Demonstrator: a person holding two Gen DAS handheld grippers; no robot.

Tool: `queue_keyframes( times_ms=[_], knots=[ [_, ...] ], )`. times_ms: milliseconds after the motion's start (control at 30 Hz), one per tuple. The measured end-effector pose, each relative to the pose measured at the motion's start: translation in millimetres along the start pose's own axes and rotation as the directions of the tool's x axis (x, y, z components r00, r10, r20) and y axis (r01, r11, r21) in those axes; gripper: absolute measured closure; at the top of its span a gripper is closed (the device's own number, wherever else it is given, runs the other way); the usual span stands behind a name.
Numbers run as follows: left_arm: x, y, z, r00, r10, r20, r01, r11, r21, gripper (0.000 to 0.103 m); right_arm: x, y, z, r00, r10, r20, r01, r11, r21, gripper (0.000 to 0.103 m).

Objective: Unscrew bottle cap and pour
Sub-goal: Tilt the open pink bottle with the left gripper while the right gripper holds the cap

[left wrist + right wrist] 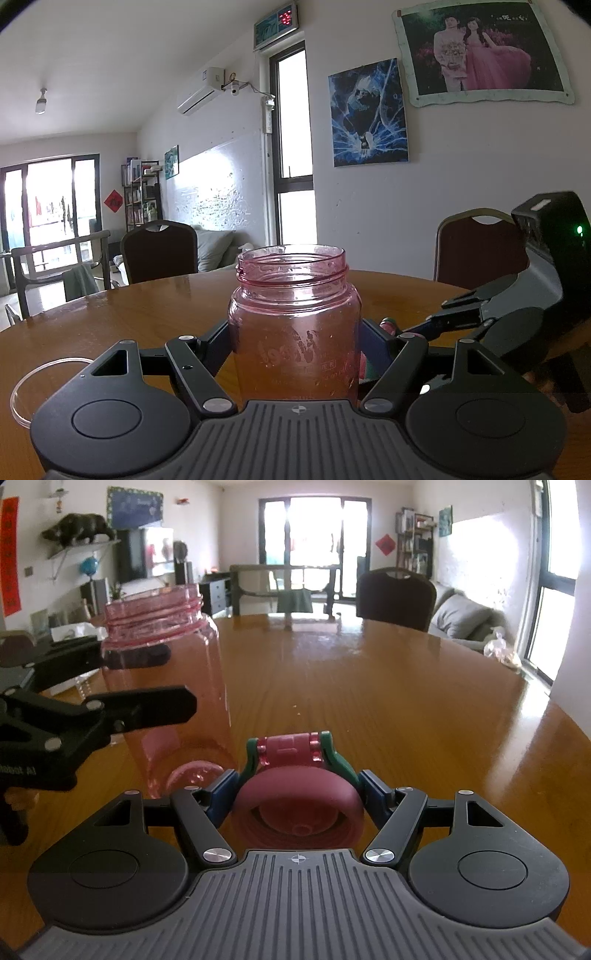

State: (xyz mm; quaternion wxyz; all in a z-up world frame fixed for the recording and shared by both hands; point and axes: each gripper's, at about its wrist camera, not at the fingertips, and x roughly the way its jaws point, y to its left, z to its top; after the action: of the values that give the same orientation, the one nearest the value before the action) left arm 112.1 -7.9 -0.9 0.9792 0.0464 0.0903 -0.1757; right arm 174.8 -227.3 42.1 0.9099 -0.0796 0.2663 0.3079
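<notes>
On a round wooden tabletop (369, 686), well in from its edges, a pink see-through bottle (294, 325) stands upright with its threaded mouth open and no cap on it. The left claw (294, 341) pinches the bottle about its lower body, one finger on each side. The right claw (298, 794) pinches the pink cap (298, 808) by its rim, just beside the bottle's base and low over the wood; the cap's hollow underside faces the camera, and a green and pink hinge piece sticks up behind it.

The bottle looks like hard, thin plastic: probably light, stiff, and smooth enough to slip, so a grip on the straight wall below the shoulder seems safest, clear of the threads. The cap seems rigid and light, best held across its rim as now.

Whether any liquid is inside is hard to judge, since the wood tints the pink wall. No cup or other vessel to pour into shows in either view. The bottle's base is hidden in the left view, and a clear tube loop (22, 391) at the tabletop's near edge is cut off.
</notes>
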Motion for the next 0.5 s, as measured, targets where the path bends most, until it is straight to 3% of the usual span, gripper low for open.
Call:
queue_keyframes(
  times_ms=[200, 367, 500],
  knots=[
    [1.8, -1.6, 3.2, 1.0, 0.003, -0.001, -0.003, 1.0, 0.002, 0.031, -17.3, 6.9, 3.4, 1.0, -0.014, -0.015, 0.014, 0.999, -0.029, 0.025],
    [1.4, -1.3, 1.3, 1.0, 0.002, 0.0, -0.002, 1.0, 0.003, 0.031, -24.7, 6.4, 1.8, 1.0, -0.019, -0.013, 0.019, 0.999, -0.032, 0.032],
    [1.8, -2.0, 1.0, 1.0, 0.003, -0.001, -0.003, 1.0, 0.002, 0.031, -26.2, 1.9, 3.7, 1.0, -0.011, -0.008, 0.011, 1.0, -0.005, 0.028]
  ],
)
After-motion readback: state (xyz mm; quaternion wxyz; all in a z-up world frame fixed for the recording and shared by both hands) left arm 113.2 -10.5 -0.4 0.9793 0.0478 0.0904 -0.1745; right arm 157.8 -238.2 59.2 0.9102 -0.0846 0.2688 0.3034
